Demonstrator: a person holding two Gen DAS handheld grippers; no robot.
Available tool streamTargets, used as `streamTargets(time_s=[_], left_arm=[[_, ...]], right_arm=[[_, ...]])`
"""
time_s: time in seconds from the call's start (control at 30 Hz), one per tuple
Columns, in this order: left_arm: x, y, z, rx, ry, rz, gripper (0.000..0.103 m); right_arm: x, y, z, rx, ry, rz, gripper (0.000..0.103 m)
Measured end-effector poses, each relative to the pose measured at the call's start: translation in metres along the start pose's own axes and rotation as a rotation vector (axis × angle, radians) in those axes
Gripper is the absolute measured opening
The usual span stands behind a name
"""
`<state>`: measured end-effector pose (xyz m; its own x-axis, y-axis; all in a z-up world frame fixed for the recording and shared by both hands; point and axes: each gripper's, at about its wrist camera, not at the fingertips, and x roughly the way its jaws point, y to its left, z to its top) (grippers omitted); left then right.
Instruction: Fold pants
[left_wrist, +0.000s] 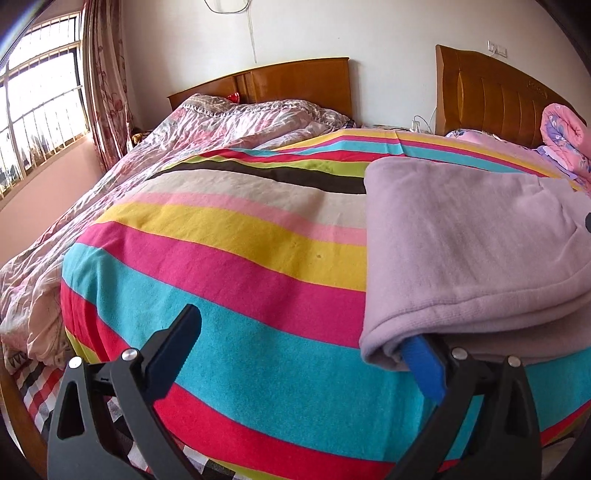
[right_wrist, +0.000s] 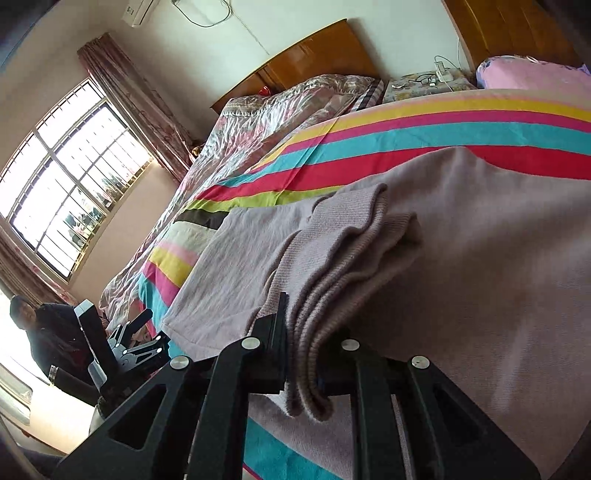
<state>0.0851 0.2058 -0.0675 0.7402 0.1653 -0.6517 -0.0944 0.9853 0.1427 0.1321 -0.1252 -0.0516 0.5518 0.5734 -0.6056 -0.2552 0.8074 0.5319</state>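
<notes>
The pale lilac pants lie folded over on the striped bedspread, at the right of the left wrist view. My left gripper is open; its right blue-padded finger is tucked under the pants' near folded corner, its left finger is over bare bedspread. In the right wrist view my right gripper is shut on the ribbed waistband of the pants, which bunches between its fingers. The left gripper also shows in that view at lower left.
A crumpled floral quilt covers the left of the bed. Wooden headboards stand at the wall. A rolled pink blanket lies at the far right. A window is at left. A person in dark clothes is beside the bed.
</notes>
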Motion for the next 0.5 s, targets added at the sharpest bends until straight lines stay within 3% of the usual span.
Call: streamTargets(time_s=[0.1, 0.17, 0.33, 0.5], left_arm=[[0.006, -0.004, -0.002, 0.008, 0.017, 0.009, 0.102], [0.006, -0.002, -0.002, -0.004, 0.028, 0.006, 0.102], [0.007, -0.002, -0.001, 0.004, 0.042, 0.027, 0.102], [0.001, -0.007, -0.003, 0.016, 0.046, 0.051, 0.102]], right_arm=[[0.018, -0.031, -0.015, 0.088, 0.065, -0.001, 0.014], [0.019, -0.039, -0.023, 0.131, 0.056, 0.037, 0.014], [0.010, -0.029, -0.021, 0.082, 0.046, 0.047, 0.014], [0.010, -0.035, -0.024, 0.112, 0.047, 0.062, 0.014]])
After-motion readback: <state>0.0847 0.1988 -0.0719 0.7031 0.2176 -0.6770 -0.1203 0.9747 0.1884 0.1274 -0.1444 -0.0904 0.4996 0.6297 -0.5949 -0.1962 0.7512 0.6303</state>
